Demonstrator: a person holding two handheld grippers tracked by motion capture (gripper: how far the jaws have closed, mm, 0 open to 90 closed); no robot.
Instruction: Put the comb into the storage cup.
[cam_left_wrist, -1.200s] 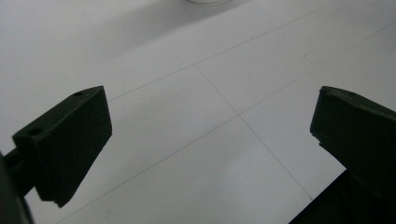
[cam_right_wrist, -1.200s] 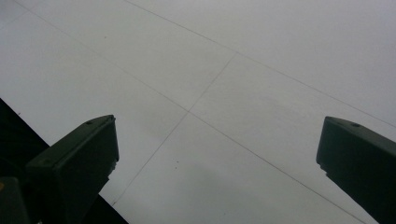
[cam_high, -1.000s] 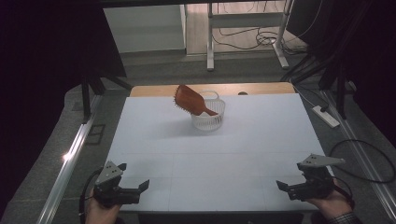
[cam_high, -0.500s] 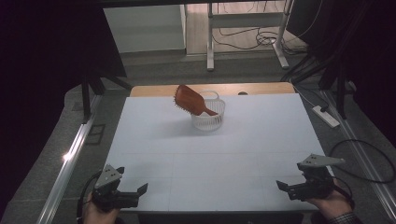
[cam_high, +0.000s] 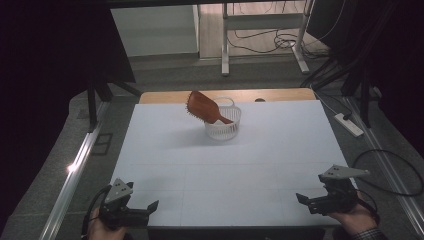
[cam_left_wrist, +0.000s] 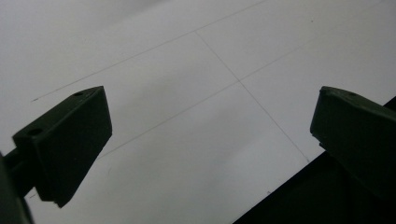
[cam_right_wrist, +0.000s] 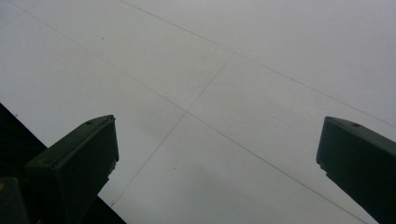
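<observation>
My left gripper (cam_high: 131, 209) and right gripper (cam_high: 320, 202) rest at the near bench (cam_high: 260, 165) edge, jaws spread and empty, ready to reach. Well ahead, between them, the brush (cam_high: 203, 107) leans in the basket (cam_high: 223, 125), handle down, so its head is free to grab.
</observation>
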